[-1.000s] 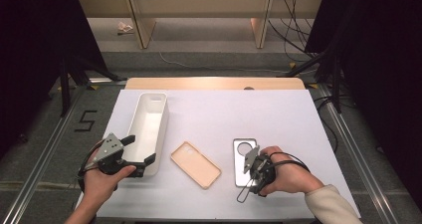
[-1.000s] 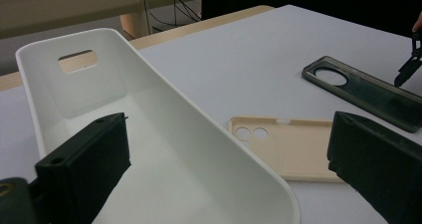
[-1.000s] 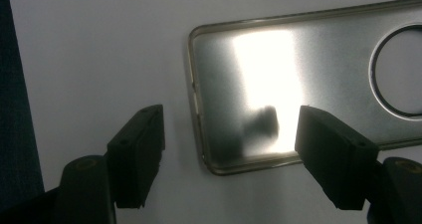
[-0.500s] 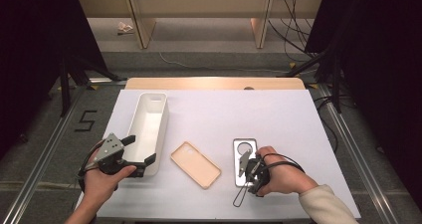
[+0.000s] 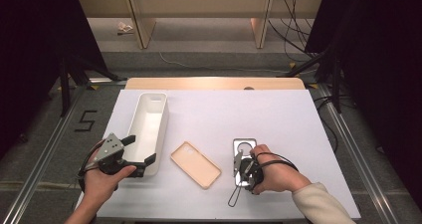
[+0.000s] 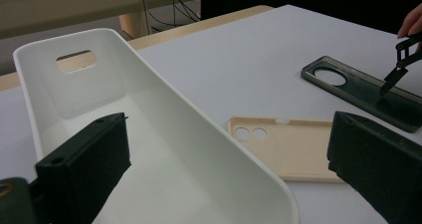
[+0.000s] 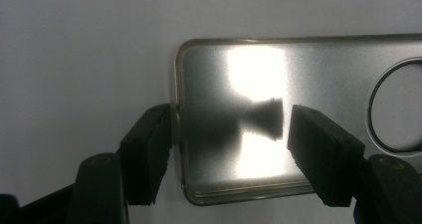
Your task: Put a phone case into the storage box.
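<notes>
A grey translucent phone case lies flat on the white table. My right gripper points down on its near short end. One jaw is just outside the rim and the other rests over the case's inner face. The jaws have just been closing and still stand apart, so the gripper is open. A beige phone case lies to the left of it. My left gripper is open and straddles the near right wall of a long white bin.
The bin is empty, with a handle slot in its far end. A cable loop trails from the right gripper toward the table's front edge. A wooden strip runs along the far edge. Cables lie on the floor beyond.
The right gripper has crept slightly forward onto the grey case's near end, and its jaws stand closer together. The left hand and both cases have not moved.
</notes>
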Motion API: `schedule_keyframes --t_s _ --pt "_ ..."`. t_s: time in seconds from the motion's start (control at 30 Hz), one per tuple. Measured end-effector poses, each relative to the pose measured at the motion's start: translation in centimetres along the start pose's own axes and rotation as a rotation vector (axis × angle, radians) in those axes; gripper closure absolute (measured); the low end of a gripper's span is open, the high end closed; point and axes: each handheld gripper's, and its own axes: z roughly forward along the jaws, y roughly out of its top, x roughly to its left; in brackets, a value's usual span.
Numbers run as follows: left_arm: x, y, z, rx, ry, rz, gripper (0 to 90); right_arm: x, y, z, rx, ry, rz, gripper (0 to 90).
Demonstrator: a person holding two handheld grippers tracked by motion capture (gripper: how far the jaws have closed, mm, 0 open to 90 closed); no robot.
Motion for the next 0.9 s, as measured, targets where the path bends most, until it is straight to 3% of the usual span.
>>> schedule_keyframes --t_s 0.63,0.9 --pt "0.01 -0.01 0.0 0.001 -0.001 0.0 2.5 0.25 0.46 -0.03 0.055 0.014 -0.026 42.9" --pt "0.0 0.0 -0.01 -0.002 -0.002 -0.001 2.5 0.59 0.79 0.0 0.073 0.029 -0.047 54.1"
